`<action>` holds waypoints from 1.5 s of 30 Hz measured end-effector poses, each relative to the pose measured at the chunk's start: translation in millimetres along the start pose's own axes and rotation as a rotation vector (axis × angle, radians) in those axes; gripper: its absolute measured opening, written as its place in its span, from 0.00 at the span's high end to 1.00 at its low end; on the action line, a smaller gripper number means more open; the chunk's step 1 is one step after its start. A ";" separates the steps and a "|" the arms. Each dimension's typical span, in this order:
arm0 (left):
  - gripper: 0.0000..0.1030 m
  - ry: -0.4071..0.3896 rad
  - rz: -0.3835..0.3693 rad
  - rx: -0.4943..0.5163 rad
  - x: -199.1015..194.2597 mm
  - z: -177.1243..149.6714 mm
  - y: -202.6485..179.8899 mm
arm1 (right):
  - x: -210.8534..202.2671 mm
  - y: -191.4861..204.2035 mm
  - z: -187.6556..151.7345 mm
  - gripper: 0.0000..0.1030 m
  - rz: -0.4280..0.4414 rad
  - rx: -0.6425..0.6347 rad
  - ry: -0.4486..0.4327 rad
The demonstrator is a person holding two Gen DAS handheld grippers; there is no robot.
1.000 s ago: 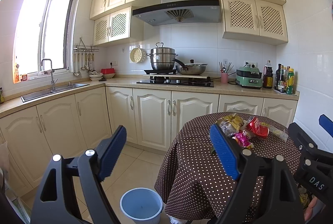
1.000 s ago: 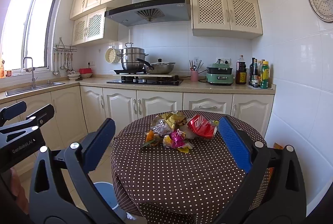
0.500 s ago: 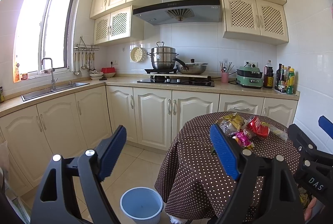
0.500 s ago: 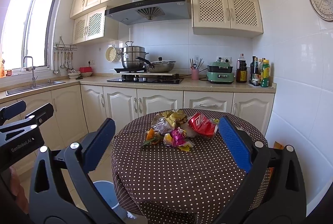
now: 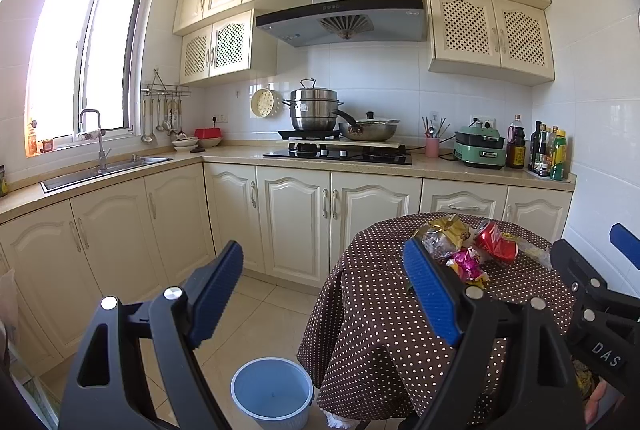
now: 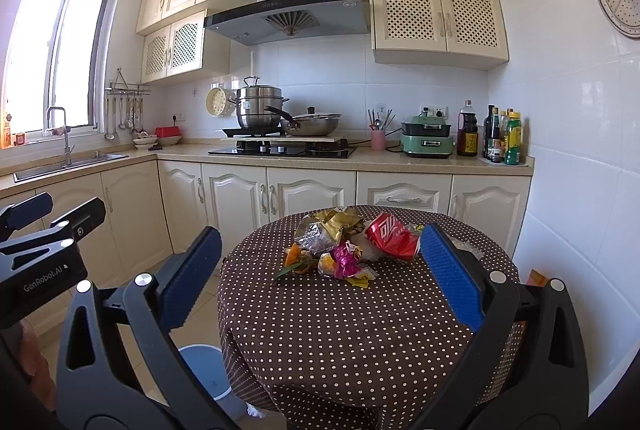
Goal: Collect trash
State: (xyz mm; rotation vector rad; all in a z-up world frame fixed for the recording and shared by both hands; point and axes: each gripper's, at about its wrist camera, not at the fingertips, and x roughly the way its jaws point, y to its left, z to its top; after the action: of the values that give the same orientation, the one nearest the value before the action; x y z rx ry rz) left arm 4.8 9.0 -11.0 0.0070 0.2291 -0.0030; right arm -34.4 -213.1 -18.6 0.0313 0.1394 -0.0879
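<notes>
A pile of trash lies on the round table with the brown dotted cloth (image 6: 360,330): a crushed red can (image 6: 390,236), a gold and clear wrapper (image 6: 328,228), a pink wrapper (image 6: 346,260) and orange peel (image 6: 294,258). The pile also shows in the left wrist view (image 5: 464,246). A blue bin (image 5: 272,392) stands on the floor left of the table; its rim shows in the right wrist view (image 6: 206,370). My right gripper (image 6: 320,278) is open and empty, short of the pile. My left gripper (image 5: 324,290) is open and empty, above the floor left of the table.
Cream cabinets and a counter (image 5: 240,154) run along the back and left walls, with a sink (image 5: 104,168), a stove with pots (image 5: 340,150), a green appliance (image 5: 480,148) and bottles (image 5: 548,154). Tiled floor (image 5: 248,314) lies between table and cabinets. A white wall is to the right.
Both grippers have drifted very slightly; the view is almost the same. Nothing was taken hold of or moved.
</notes>
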 end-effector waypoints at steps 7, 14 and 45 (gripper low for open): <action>0.21 0.005 0.002 0.000 1.7 -1.7 0.4 | 0.2 1.1 0.3 0.06 0.003 0.000 0.005; 0.18 0.002 0.002 0.001 1.5 -3.1 2.7 | 3.0 0.0 4.7 0.06 0.006 0.001 0.014; 0.17 0.167 -0.029 0.007 64.3 -21.1 2.6 | 59.5 -33.9 -14.2 0.06 -0.049 0.070 0.141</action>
State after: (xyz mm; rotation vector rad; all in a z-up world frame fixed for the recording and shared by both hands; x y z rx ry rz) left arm 62.6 11.6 -46.1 0.0107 0.3958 -0.0321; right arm 19.4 -251.4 -41.9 0.1040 0.2784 -0.1390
